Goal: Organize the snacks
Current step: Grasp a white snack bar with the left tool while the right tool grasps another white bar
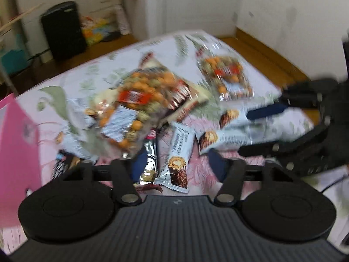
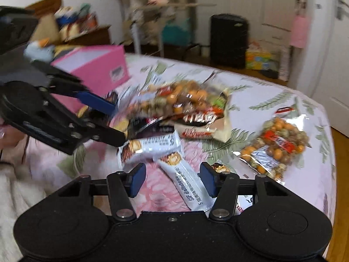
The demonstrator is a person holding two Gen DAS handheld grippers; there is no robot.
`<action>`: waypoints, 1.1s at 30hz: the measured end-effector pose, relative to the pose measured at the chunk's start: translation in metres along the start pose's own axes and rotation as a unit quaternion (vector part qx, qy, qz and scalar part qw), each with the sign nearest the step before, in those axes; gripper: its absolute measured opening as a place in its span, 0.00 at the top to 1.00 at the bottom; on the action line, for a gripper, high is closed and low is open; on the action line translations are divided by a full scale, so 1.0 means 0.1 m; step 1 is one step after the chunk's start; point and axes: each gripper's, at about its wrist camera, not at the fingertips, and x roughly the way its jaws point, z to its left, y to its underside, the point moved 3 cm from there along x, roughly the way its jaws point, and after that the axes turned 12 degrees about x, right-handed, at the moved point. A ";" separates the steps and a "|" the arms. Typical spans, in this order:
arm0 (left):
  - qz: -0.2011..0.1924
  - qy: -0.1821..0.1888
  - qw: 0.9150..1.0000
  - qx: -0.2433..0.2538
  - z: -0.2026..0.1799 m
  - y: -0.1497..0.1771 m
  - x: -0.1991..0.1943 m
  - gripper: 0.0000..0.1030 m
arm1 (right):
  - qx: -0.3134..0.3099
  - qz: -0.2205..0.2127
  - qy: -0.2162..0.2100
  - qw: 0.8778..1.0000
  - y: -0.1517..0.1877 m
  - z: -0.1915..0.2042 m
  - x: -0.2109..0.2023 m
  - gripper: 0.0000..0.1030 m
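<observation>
Snacks lie scattered on a flowered bed (image 1: 72, 83). Left wrist view: the left hand-held gripper (image 1: 177, 166) stands partly open with nothing pressed between its pads; a white wafer bar (image 1: 177, 152) lies in the gap, long axis running away from the camera, beside a dark foil bar (image 1: 150, 159). A large nut bag (image 1: 139, 100) lies farther ahead. A pink box (image 1: 17, 144) stands at the left edge; its inside is not shown.

Right wrist view: the right hand-held gripper (image 2: 172, 180) is also part open, holding nothing; another white wafer bar (image 2: 189, 185) lies between its pads, slanting from far left to near right. The left gripper reaches toward the pile from the left. A smaller nut bag (image 2: 274, 146) lies apart to the right. The pink box seems open-topped; I cannot tell what it contains.
</observation>
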 end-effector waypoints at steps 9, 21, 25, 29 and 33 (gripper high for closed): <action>0.044 0.020 0.994 0.098 -0.18 0.04 0.57 0.51 | -0.101 0.060 0.037 0.992 0.10 0.01 0.42 0.43; 0.088 0.029 0.996 0.011 -0.15 0.11 0.69 0.67 | 0.049 0.058 0.053 0.996 0.15 -0.14 0.43 0.66; 0.088 0.033 0.995 -0.016 -0.13 0.10 0.71 0.66 | 0.158 0.066 0.084 0.982 0.19 -0.26 0.39 0.64; 0.091 0.037 0.995 -0.019 -0.13 0.07 0.74 0.65 | 0.184 0.057 0.078 0.978 0.21 -0.30 0.38 0.65; 0.084 0.041 0.994 -0.048 -0.07 0.04 0.74 0.71 | 0.209 0.045 0.091 0.973 0.19 -0.26 0.35 0.67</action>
